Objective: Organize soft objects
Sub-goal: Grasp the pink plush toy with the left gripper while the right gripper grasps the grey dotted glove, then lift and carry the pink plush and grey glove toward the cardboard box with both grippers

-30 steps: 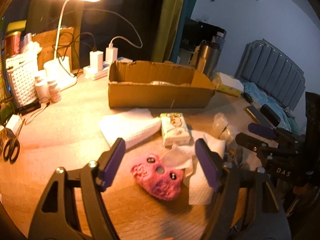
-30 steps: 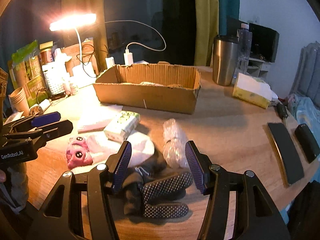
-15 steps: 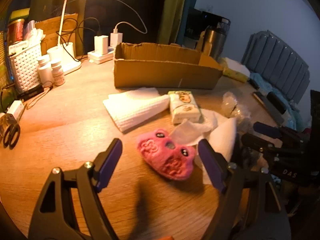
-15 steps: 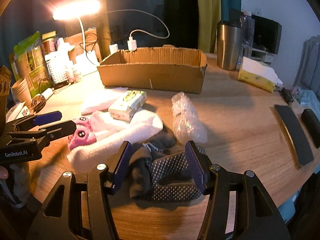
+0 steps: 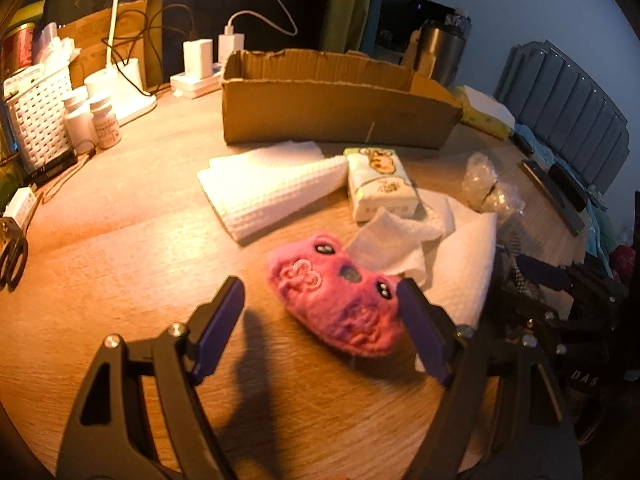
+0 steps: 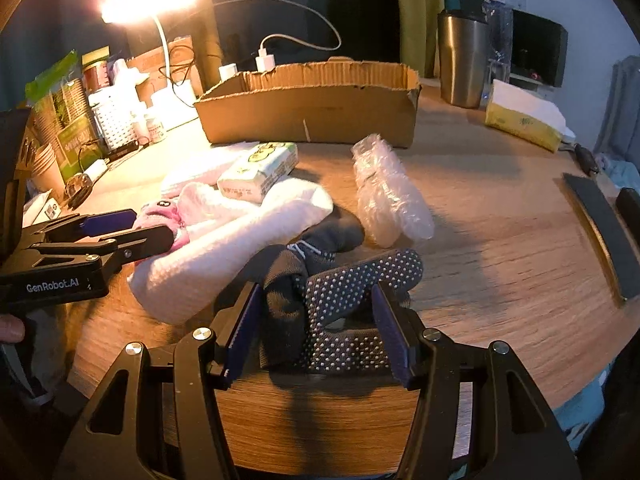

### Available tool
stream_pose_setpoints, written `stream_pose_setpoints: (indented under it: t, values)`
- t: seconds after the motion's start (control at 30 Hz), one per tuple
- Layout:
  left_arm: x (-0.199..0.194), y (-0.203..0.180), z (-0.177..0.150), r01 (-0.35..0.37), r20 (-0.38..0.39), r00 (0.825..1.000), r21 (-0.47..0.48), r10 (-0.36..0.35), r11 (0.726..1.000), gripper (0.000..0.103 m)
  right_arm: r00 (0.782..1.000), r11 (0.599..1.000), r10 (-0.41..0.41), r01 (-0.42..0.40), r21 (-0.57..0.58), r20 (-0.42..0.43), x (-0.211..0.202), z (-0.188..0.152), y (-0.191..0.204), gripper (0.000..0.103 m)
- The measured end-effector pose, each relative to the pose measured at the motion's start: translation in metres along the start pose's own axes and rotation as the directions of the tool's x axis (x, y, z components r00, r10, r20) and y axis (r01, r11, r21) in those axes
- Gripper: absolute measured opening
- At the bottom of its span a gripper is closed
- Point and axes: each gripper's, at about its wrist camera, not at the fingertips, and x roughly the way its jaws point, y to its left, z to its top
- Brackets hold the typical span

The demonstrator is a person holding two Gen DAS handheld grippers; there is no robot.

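Note:
A pink plush toy (image 5: 336,300) lies on the wooden table, partly between the fingers of my open left gripper (image 5: 320,312); the right finger touches its edge. It also shows in the right wrist view (image 6: 164,220). Dark dotted grip socks (image 6: 340,304) lie between the fingers of my open right gripper (image 6: 316,320). A white rolled towel (image 6: 240,248), a folded white waffle cloth (image 5: 272,188), a tissue pack (image 5: 380,184) and a bubble wrap roll (image 6: 388,196) lie around. An open cardboard box (image 5: 340,108) stands behind them.
A lamp base (image 5: 128,92), chargers (image 5: 200,56), pill bottles (image 5: 104,120) and a white basket (image 5: 36,108) stand at back left. Scissors (image 5: 12,256) lie at the left edge. A steel tumbler (image 6: 460,64), a tissue box (image 6: 524,120) and black strips (image 6: 600,232) are on the right.
Both grippers have dropped lower and moved forward. The left gripper now flanks the pink toy; the right gripper's fingers now straddle the dotted socks.

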Motion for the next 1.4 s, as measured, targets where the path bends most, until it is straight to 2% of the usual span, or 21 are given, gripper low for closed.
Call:
stream_pose_setpoints:
  t: [0.17,0.27,0.3,0.33,0.5,0.8,1.4]
  values:
    - [0.003,0.001,0.000,0.012,-0.010,1.000,-0.004,-0.012,1.000,0.079,1.000,1.000,0.003,-0.003,-0.017,-0.005,0.003,-0.001,0.003,0.059]
    - [0.001,0.000,-0.001,0.018,-0.002,1.000,0.005,-0.018,1.000,0.077,1.000,1.000,0.005,-0.005,-0.024,-0.002,0.003,-0.002,0.002,0.039]
    - [0.000,-0.001,-0.001,0.020,0.001,1.000,0.011,-0.020,1.000,0.074,1.000,1.000,-0.002,0.002,-0.031,-0.001,0.002,-0.002,0.002,0.035]
    - [0.001,-0.002,-0.002,0.024,-0.004,1.000,0.020,-0.024,1.000,0.064,1.000,0.999,-0.004,0.004,-0.033,-0.002,0.002,-0.002,0.002,0.032]
    - [0.001,-0.002,-0.002,0.039,-0.003,0.999,0.020,-0.039,0.999,0.056,1.000,0.999,0.006,-0.006,-0.051,-0.001,0.000,-0.003,0.004,0.027]
    - [-0.011,0.000,-0.004,0.066,0.023,0.998,0.006,-0.066,0.998,0.052,0.999,0.998,-0.003,0.006,-0.059,0.053,-0.018,0.002,0.002,0.027]
    - [-0.065,-0.006,0.015,0.074,0.162,0.984,0.033,-0.079,0.997,0.052,0.982,0.997,-0.031,0.043,-0.063,0.184,-0.062,0.021,0.000,0.027]
